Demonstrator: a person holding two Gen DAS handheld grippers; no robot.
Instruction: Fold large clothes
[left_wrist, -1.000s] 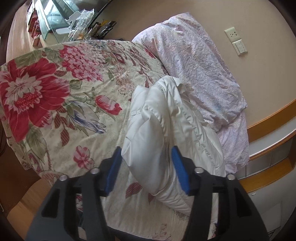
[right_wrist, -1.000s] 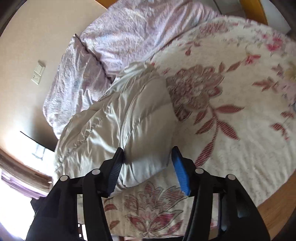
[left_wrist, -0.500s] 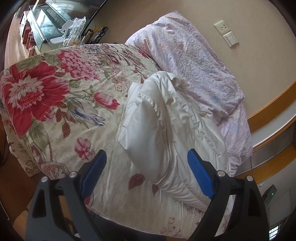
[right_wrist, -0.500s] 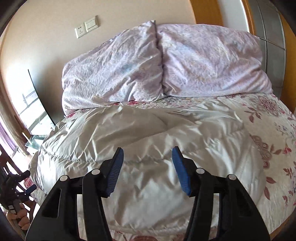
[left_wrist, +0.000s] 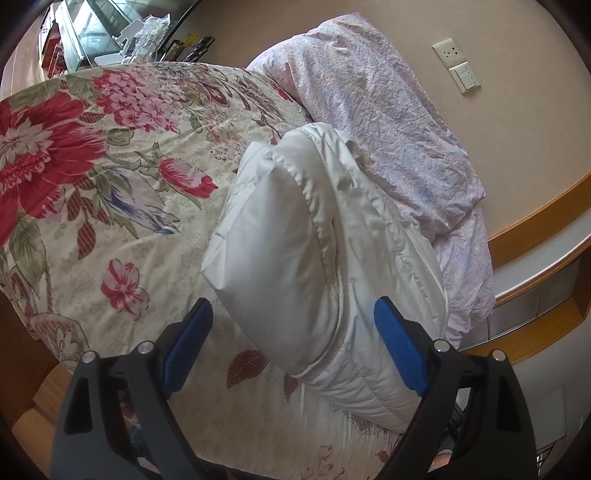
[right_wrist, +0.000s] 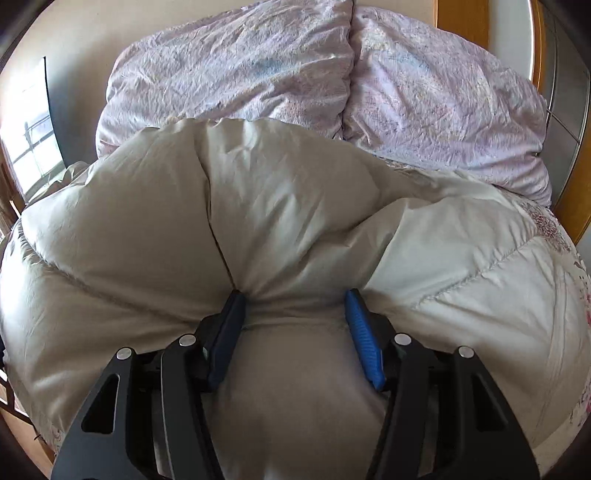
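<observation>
While the left gripper (left_wrist: 291, 343) hangs spread above the folded white down jacket (left_wrist: 317, 258) on the floral bedspread (left_wrist: 110, 184), the right gripper (right_wrist: 293, 328) pinches its padding near the pillows (right_wrist: 332, 74).

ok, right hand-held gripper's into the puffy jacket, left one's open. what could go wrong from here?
1. The right hand-held gripper pinches only a thick bulge of the white jacket; slick padded fabric may slip out.
2. The left hand-held gripper is open, so the folded bundle could spring apart.
3. Pulling may drag the floral bedspread.
</observation>
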